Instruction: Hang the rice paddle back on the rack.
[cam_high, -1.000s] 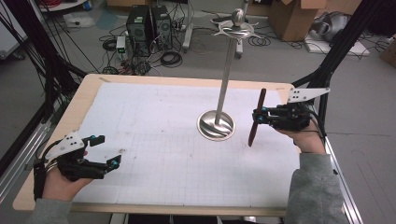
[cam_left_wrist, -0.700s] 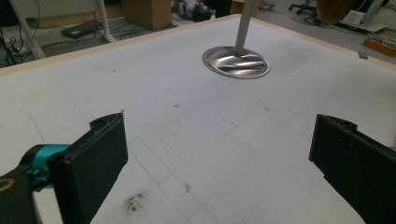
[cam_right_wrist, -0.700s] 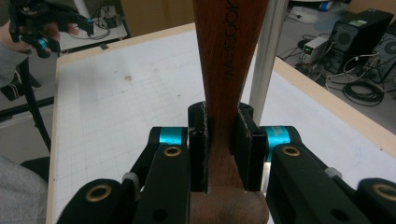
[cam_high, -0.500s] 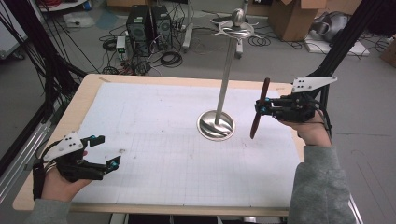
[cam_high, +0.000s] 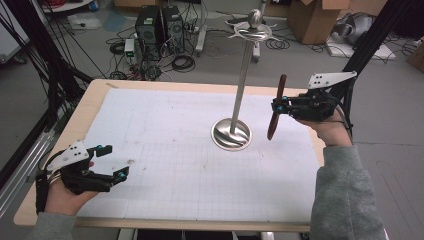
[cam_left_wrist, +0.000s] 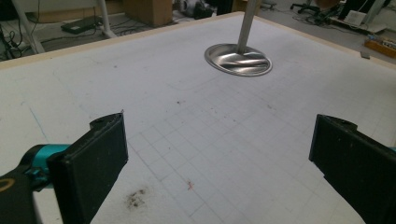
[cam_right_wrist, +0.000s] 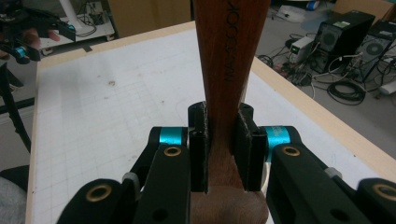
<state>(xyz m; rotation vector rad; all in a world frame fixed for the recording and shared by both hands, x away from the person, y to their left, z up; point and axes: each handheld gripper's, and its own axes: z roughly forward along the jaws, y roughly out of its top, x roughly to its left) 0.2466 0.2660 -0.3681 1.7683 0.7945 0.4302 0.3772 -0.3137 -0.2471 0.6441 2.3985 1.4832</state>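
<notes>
Wooden utensil (cam_high: 276, 106), clamped in the right gripper (cam_high: 278, 106), had risen toward the stand's (cam_high: 243, 75) top hooks; the left gripper (cam_high: 114, 162) rested open on the counter (cam_high: 165, 210).

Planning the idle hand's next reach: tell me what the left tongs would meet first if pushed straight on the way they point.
Probably the round base of the metal stand. The open left tongs point across bare gridded mat toward it, though it sits slightly off centre, so they might pass beside it.

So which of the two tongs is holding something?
The right tongs, beside the metal stand. They are shut on a brown wooden utensil held up off the table, while the left tongs stand wide open with nothing between them.
</notes>
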